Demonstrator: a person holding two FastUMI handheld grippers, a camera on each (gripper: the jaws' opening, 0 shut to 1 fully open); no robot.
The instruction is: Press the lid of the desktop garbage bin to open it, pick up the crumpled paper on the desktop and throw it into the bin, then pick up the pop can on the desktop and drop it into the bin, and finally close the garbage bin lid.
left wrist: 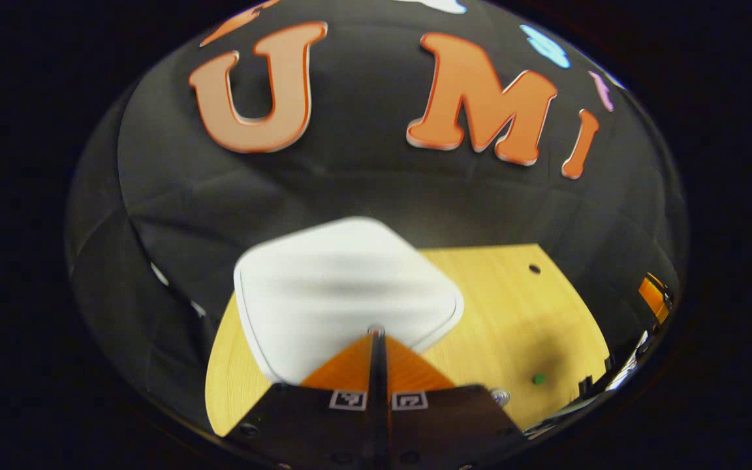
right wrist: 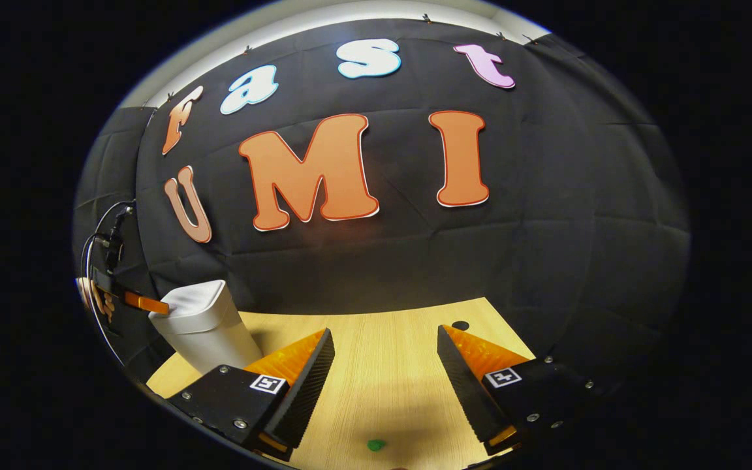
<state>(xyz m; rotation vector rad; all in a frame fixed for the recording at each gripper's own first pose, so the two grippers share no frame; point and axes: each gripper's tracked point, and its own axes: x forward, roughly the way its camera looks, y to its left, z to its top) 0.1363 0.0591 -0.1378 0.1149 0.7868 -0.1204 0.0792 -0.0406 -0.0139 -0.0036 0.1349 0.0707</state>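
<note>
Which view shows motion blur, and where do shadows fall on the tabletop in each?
Left gripper view: the bin lid is smeared by motion blur, and a soft shadow lies on the table right of it. Right gripper view: sharp, shadow beside the bin.

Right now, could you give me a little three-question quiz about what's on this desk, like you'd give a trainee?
1. True or false: the lid of the white bin is down.
2. Which tool has its fingers spread apart: (a) the left tool or (b) the right tool?
3. Fill in: the small green object lies on the ____ desktop.

Key
1. True: the lid sits flat, with the left tool's tips at it.
2. (b): the right tool; the left tool's fingers are together.
3. Wooden.
</note>
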